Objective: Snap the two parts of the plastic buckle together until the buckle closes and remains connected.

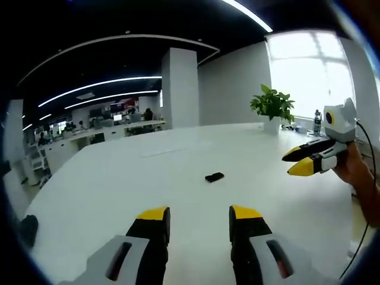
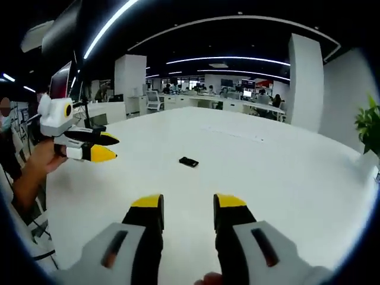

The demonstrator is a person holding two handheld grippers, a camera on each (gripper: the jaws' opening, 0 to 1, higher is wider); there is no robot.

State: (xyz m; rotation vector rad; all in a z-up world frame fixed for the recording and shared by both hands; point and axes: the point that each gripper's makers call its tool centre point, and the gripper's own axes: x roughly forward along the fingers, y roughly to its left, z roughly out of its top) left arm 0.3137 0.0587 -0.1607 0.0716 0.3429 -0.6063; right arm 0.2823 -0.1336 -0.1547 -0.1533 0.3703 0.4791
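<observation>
Both tongs [image 1: 195,217] agape above buckle [image 1: 214,177]

Buckle [image 1: 214,177] too small for detail

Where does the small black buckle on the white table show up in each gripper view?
Left gripper view: black buckle just right of centre, beyond the open jaws.
Right gripper view: buckle near centre, beyond the open jaws.
Shared landmark: the white pillar behind the white table.

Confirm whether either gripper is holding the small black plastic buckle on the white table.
No. The small black plastic buckle lies alone on the white table, ahead of the left gripper, whose jaws stand open and empty.
</observation>
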